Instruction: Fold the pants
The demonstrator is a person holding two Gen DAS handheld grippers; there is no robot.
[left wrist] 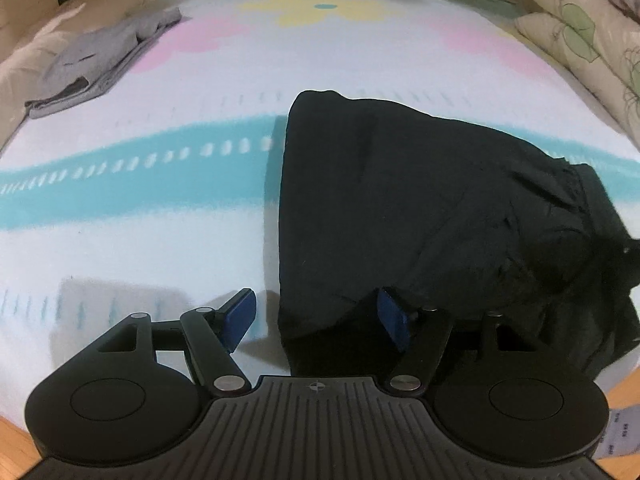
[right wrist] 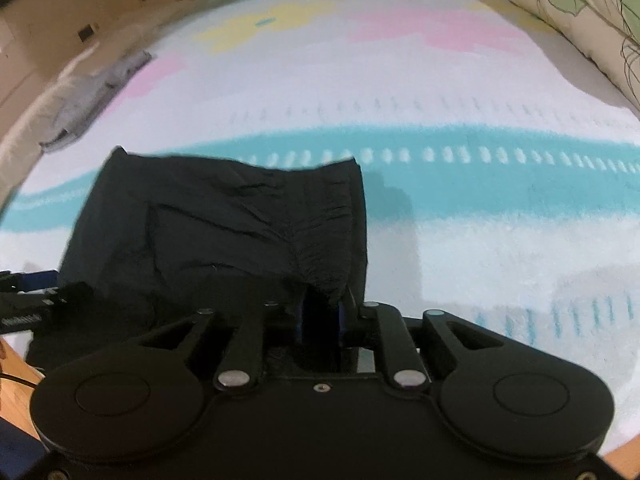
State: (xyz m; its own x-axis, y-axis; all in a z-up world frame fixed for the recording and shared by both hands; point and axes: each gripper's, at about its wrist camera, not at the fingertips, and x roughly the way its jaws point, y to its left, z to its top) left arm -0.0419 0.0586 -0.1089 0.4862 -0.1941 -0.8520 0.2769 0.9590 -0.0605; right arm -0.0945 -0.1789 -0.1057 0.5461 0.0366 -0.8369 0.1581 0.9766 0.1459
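The black pants (left wrist: 420, 208) lie folded on the bed (left wrist: 140, 240), long axis toward 12 o'clock; the right claw (right wrist: 320, 316) pinches their near edge, while the left claw (left wrist: 316, 316), spread, straddles the 6 o'clock corner.

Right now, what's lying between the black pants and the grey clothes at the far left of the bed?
Nothing: in the left wrist view only bare bedsheet separates the black pants from the grey clothes.
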